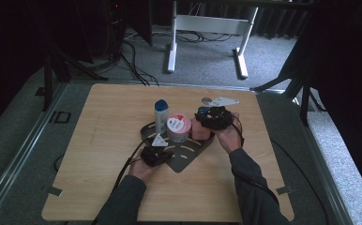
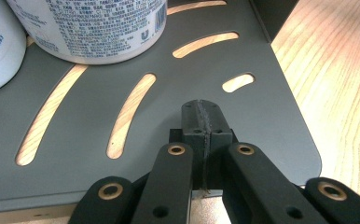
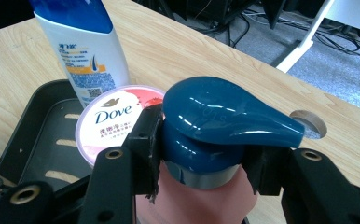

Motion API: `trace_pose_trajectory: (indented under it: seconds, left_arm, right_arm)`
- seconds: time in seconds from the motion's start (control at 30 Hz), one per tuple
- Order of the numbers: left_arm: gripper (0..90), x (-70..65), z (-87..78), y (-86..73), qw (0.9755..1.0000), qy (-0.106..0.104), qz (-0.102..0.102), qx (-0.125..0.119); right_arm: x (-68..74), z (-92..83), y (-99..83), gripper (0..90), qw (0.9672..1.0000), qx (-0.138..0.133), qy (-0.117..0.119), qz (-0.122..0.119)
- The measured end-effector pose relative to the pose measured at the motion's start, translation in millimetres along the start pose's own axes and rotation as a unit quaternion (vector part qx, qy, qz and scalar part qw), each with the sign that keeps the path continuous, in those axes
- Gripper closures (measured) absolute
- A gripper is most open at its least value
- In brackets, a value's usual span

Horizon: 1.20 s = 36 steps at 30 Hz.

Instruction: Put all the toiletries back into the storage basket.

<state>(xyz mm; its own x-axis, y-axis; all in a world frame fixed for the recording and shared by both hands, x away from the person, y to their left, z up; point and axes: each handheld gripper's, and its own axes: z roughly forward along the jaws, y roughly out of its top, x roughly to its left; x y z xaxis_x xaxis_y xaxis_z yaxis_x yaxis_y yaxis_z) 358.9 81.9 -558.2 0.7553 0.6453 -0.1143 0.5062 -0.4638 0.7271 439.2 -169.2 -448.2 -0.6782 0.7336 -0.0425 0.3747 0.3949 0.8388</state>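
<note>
3 containers stand on your dark slotted tray (image 1: 188, 157) in the high view: a shampoo bottle (image 1: 161, 115), a Dove tub (image 1: 178, 127) and a pink pump bottle (image 1: 200, 129). Your left hand-held gripper (image 2: 201, 122) view shows its jaws pressed together, empty, over the tray. Your right hand-held gripper (image 3: 201, 158) view shows it clamped around the pump bottle's blue neck.

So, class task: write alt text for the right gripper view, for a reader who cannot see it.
The right claw grips a pink pump bottle just under its blue pump head. Behind stand a Dove tub and a white shampoo bottle on a dark slotted tray.
</note>
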Motion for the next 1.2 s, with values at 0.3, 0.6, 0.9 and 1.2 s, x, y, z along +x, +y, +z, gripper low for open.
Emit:
trace_pose_trajectory:
  seconds: [0.3, 0.6, 0.9, 1.2]
  left_arm:
    - [90.0, -0.1, 0.0, 0.0, 1.0000, 0.000, -0.001, 0.000]
    - [90.0, -0.1, 0.0, -0.4, 1.0000, 0.000, -0.002, -0.002]
    - [90.0, -0.1, 0.0, -0.7, 1.0000, 0.000, -0.003, -0.003]
    - [90.0, 0.0, 0.1, -0.7, 1.0000, 0.000, -0.003, -0.003]
  right_arm:
    - [0.4, 1.3, -2.0, 53.2, 1.0000, -0.008, -0.004, 0.004]
    - [2.0, 5.4, -12.5, 53.1, 0.9999, -0.009, -0.010, 0.011]
    - [2.8, 9.3, -18.9, 53.1, 0.9997, -0.011, -0.013, 0.018]
    - [5.2, 4.7, -28.6, 52.8, 0.9990, -0.031, -0.019, 0.027]
